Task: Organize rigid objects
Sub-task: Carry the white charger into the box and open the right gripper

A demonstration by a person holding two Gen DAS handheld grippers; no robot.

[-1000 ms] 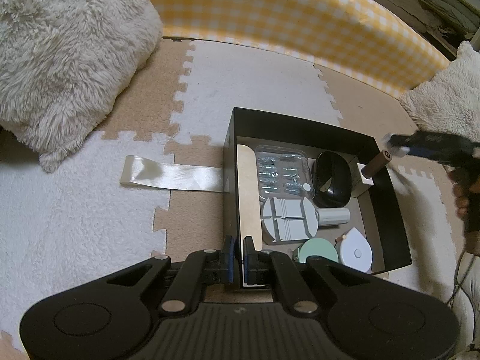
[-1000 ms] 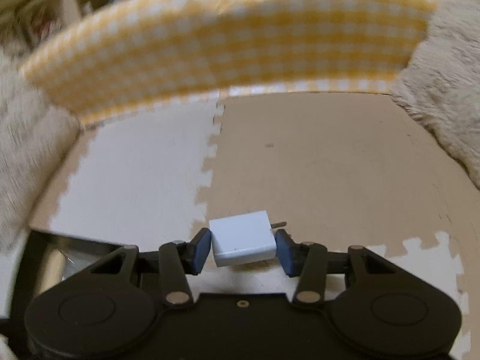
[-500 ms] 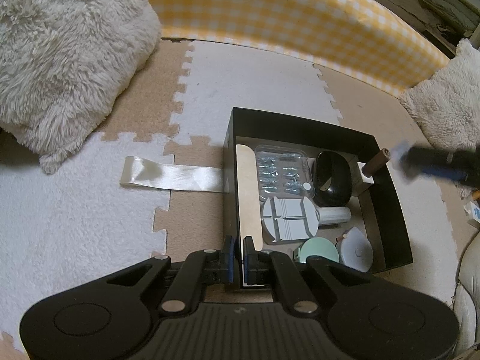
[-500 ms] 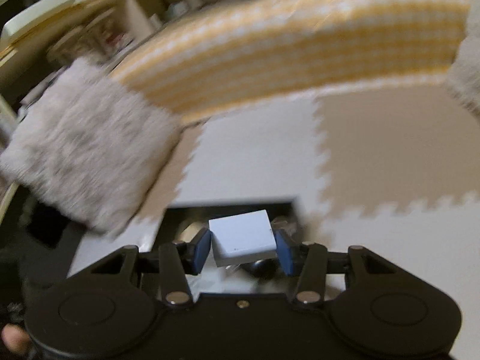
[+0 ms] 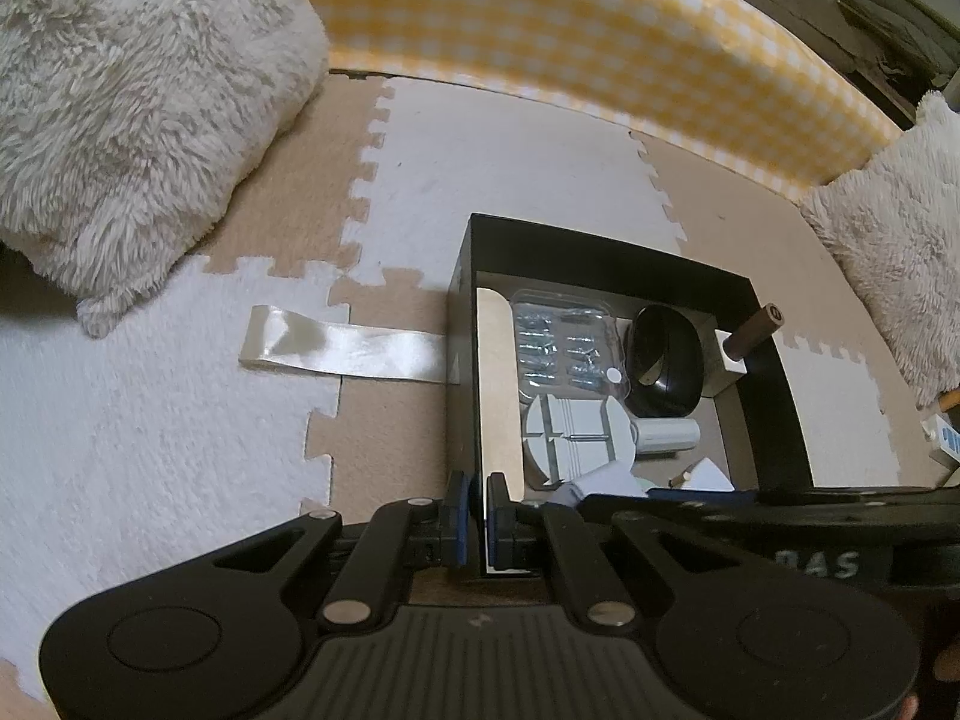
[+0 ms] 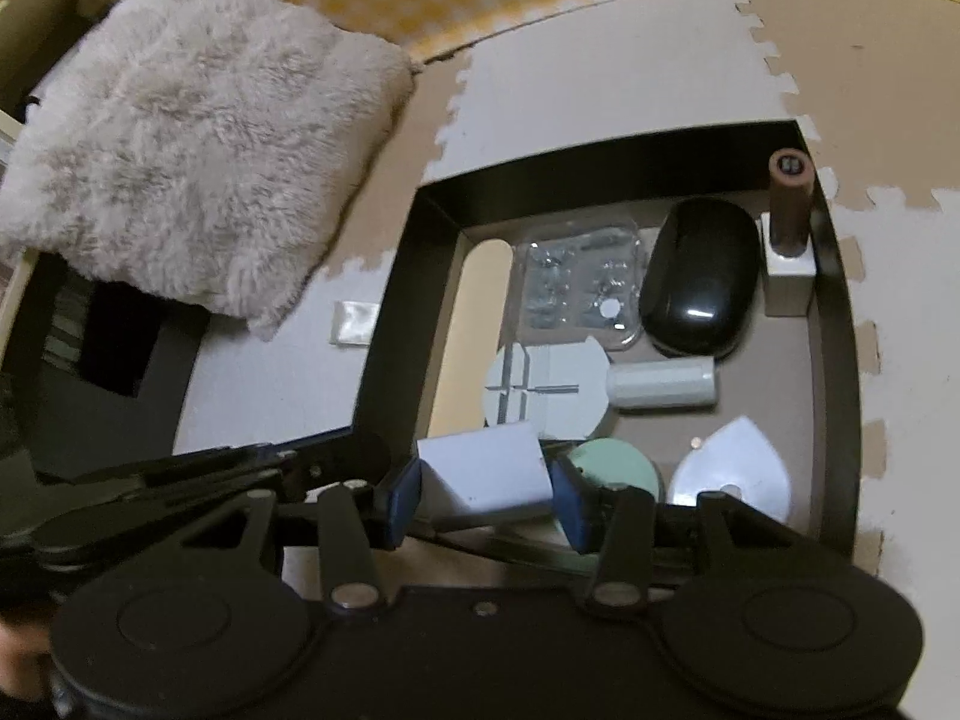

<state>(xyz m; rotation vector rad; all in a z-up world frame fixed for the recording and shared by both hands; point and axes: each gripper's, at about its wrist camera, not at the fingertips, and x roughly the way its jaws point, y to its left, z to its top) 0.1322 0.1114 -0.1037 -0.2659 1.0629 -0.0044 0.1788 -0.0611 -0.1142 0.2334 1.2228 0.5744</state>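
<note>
Low in the right wrist view, the right gripper (image 6: 485,501) pinches a white block (image 6: 486,474) between its blue pads, over the near left corner of the black box (image 6: 396,324); the block's long axis runs left to right across the fingers, tilted slightly. That view shows a green disc (image 6: 618,468) and a teardrop-shaped white piece (image 6: 735,468) beside the block. The left wrist view shows the left gripper (image 5: 474,519) pressed together on the box's near wall, and a shiny strip (image 5: 342,348) left of the box. A second ago the block hung over bare mat with its prongs showing; now it is above the box.
</note>
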